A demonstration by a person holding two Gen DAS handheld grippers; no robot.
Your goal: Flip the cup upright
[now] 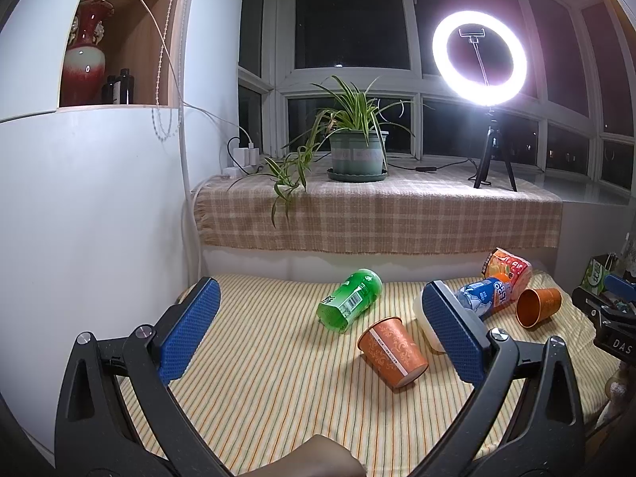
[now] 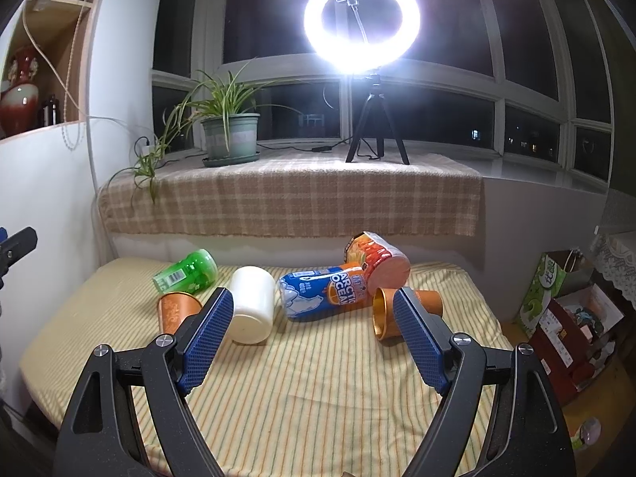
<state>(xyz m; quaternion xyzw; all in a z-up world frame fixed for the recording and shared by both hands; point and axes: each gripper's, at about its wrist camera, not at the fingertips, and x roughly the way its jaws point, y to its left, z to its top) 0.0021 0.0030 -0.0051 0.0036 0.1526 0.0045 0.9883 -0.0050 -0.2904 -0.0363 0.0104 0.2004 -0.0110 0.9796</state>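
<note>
On the striped tablecloth (image 2: 318,377), six containers lie tipped on their sides, none showing any contents. In the right wrist view, going left to right: a green bottle (image 2: 187,272) at 10 o'clock, base toward the window; just in front of it a patterned orange paper cup (image 2: 175,310), partly behind the left finger; then a white cup (image 2: 252,304) at 11 o'clock with its closed base toward the camera. At 12 o'clock lies a blue and orange Arctic Ocean can (image 2: 322,292), touching at its far end a red snack cup (image 2: 377,256) whose sealed pink end faces right. At 1 o'clock a plain orange cup (image 2: 387,312) lies with its open mouth facing left; the inside looks bare, and its body is partly hidden behind the right finger.

The right gripper (image 2: 314,310) hovers above the cloth with its blue pads spread wide, holding nothing.

In the left wrist view, the left gripper (image 1: 320,306) likewise stands wide apart and holds nothing; the green bottle (image 1: 349,300) and the patterned paper cup (image 1: 393,351), base toward the camera, lie between its fingers, untouched.

On the sill behind stand a potted spider plant (image 1: 355,151) and a lit ring light (image 1: 479,53).
</note>
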